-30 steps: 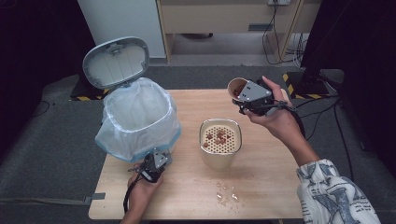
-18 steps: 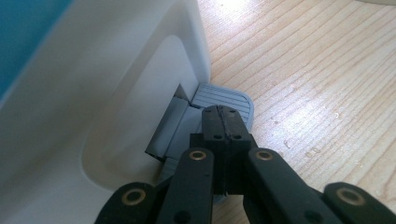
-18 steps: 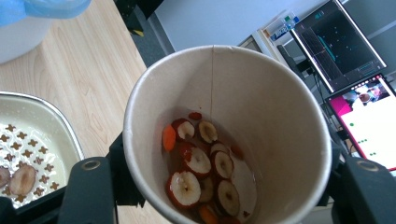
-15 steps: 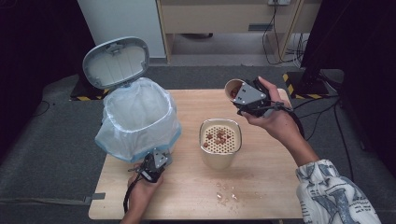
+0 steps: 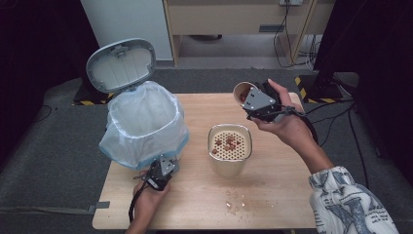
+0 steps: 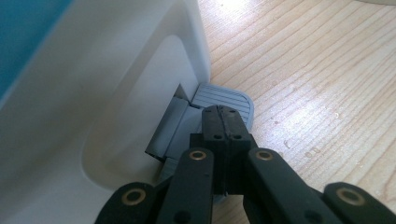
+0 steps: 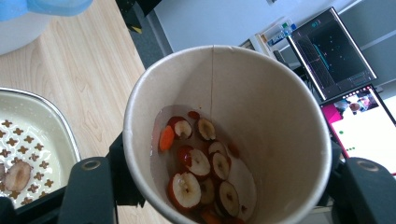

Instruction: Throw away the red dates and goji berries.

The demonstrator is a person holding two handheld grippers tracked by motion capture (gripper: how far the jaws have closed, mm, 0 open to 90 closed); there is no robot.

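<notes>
Half the pedal [image 6: 223,99] behind shut jaws

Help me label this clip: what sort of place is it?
Probably a lab or test room, not a kitchen: computer screens beside the wooden table, loose cables on the grey floor, and striped hazard tape.

No words, labels, brand names or numbers can be read anywhere in these pictures. In the right gripper view, two lit computer screens [image 7: 348,84] stand beyond the far edge of the light wooden table [image 7: 88,70]. The upper dark screen carries thin coloured lines and small marks, and the lower one shows pink and white panels, but all of it is too small and blurred to make out as writing.
</notes>
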